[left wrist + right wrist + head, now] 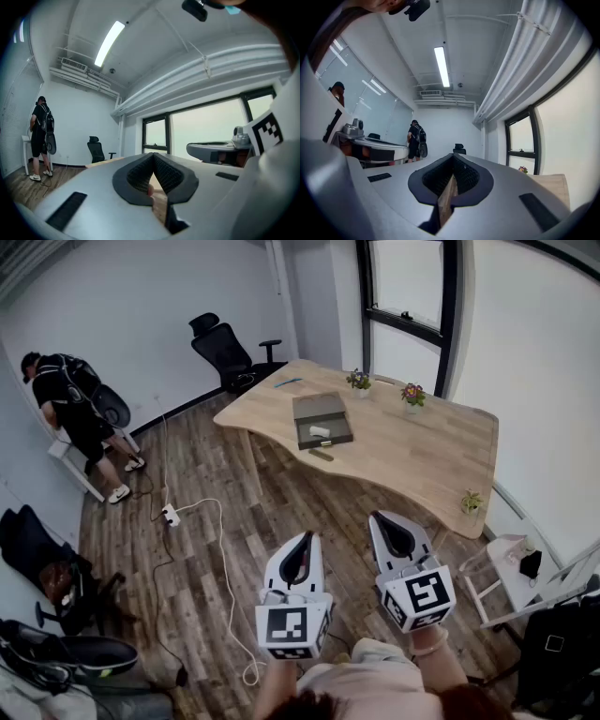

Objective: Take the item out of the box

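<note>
While held level and side by side, shut tip to tip on nothing: two grippers, left gripper [306,536] and right gripper [376,517], smooth grey shells with ribbed black pads [465,176]. Well ahead of the fingers, one pale wooden table [412,451] with a wavy edge. On it, one flat grey box [322,418], lid open, holding one small white item [320,431]. Around that, three small potted plants [412,393]. Farther ahead and left, one black office chair [223,351].

A light wooden table [422,460] fills the head view's upper right. On it sit an open grey box [319,409] at left, a dark stick [321,455] just below it, a flowering pot [358,381] and a second flowering pot [412,395] above, and a green plant [472,502] at the lower right edge.
</note>
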Available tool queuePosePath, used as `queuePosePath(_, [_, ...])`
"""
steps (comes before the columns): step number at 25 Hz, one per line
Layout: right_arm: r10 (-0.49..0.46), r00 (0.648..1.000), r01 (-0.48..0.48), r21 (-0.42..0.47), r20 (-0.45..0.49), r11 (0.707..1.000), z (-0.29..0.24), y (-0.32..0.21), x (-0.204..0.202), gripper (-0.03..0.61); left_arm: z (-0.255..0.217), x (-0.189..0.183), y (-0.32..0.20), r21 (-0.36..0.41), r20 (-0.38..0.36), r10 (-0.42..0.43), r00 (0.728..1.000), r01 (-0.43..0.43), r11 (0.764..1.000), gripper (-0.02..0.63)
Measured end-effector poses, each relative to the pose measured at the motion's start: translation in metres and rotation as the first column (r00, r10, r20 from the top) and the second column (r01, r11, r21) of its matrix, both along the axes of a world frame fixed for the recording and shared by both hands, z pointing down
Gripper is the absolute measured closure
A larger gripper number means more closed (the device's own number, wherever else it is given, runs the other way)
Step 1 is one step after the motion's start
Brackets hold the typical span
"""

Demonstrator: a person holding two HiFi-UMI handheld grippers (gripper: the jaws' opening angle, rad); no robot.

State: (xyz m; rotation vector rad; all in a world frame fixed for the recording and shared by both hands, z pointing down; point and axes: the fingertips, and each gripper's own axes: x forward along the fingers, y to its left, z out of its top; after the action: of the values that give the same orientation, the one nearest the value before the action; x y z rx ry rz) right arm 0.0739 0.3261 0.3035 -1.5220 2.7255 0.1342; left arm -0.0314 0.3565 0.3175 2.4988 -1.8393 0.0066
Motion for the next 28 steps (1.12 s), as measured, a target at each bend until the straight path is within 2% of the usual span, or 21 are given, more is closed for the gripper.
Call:
queuePosePath(16, [0.04, 0.999, -0.04, -0.006, 0.024, 0.999, 0.005, -0.021, -0.002, 0.58, 0.004, -0.008, -0.023, -0.014, -0.021, 0.031, 0.999, -0.032, 0.999, 0.614])
queuePosePath(28, [0.03, 0.999, -0.03, -0.026, 0.012, 0.999, 0.016, -0.079, -0.007, 0.58, 0.009, -0.006, -0.084, -0.031, -0.003, 0.054, 0.999, -0.054, 0.998, 0.614])
